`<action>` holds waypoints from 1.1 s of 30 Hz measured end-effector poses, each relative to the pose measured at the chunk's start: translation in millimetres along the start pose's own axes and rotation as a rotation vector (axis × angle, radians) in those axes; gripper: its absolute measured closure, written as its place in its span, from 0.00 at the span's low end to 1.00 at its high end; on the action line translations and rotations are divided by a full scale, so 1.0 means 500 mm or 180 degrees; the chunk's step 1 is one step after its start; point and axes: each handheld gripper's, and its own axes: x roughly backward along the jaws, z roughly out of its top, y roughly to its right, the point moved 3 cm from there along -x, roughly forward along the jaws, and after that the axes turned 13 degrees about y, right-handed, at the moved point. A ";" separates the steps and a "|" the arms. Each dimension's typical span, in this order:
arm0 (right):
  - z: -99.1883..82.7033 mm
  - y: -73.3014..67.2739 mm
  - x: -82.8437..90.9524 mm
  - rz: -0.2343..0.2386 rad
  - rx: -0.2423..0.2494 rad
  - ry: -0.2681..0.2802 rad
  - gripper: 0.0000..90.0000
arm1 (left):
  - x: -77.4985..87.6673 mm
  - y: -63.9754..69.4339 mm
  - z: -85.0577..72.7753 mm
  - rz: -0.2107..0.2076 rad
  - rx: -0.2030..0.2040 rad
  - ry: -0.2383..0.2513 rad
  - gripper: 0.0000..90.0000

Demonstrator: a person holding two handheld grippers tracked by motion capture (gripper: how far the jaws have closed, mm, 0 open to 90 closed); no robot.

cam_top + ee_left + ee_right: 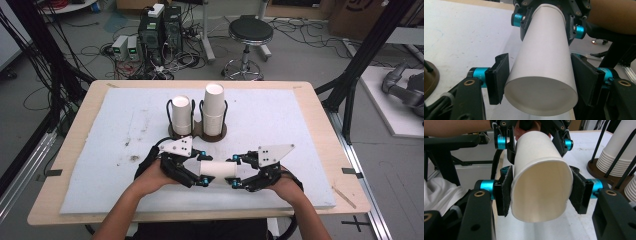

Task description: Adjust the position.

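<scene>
1. A white paper cup [220,169], or possibly two nested ones, lies on its side above the white foam mat [100,150], just in front of the brown wooden cup holder [197,132] with black wire posts, on the person's side of it.
2. The left gripper [202,170] stands at the left end of that cup. In the left gripper view the cup [544,72] sits between the black pads: the right pad lies against the cup wall, while a thin gap seems to show at the left pad [499,77], so the jaws look loosely set around it rather than pressing.
3. The right gripper [234,172] clamps the other end. In the right gripper view both pads [504,192] press on the cup [539,192] near its open rim, which is squeezed into an oval.
4. The holder carries two stacks of white paper cups: a shorter stack [181,115] on its left and a taller stack [213,107] on its right.
5. Both hands hold their grippers near the front edge of the mat, on either side of the lying cup, below the holder in the high view.
</scene>
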 end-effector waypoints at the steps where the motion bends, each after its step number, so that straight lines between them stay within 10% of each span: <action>1: 0.001 0.000 0.000 -0.0006 -0.0020 0.0023 0.43 | 0.000 0.001 -0.001 -0.0042 0.0006 0.0023 0.38; 6: 0.006 0.002 -0.001 -0.0176 -0.0129 0.0235 0.24 | 0.003 0.000 -0.005 -0.0069 0.0063 0.0264 0.40; 15: 0.005 -0.001 -0.002 -0.0081 -0.0165 0.0279 0.29 | 0.011 0.001 -0.010 -0.0213 0.0179 0.0701 0.40; 27: 0.009 0.000 0.006 0.0012 -0.0071 0.0218 0.46 | -0.009 0.009 -0.011 0.0185 -0.0024 0.0219 0.27; 33: 0.005 0.001 0.000 -0.0002 -0.0182 0.0099 0.45 | -0.021 0.016 -0.006 0.0106 -0.0158 0.0082 0.31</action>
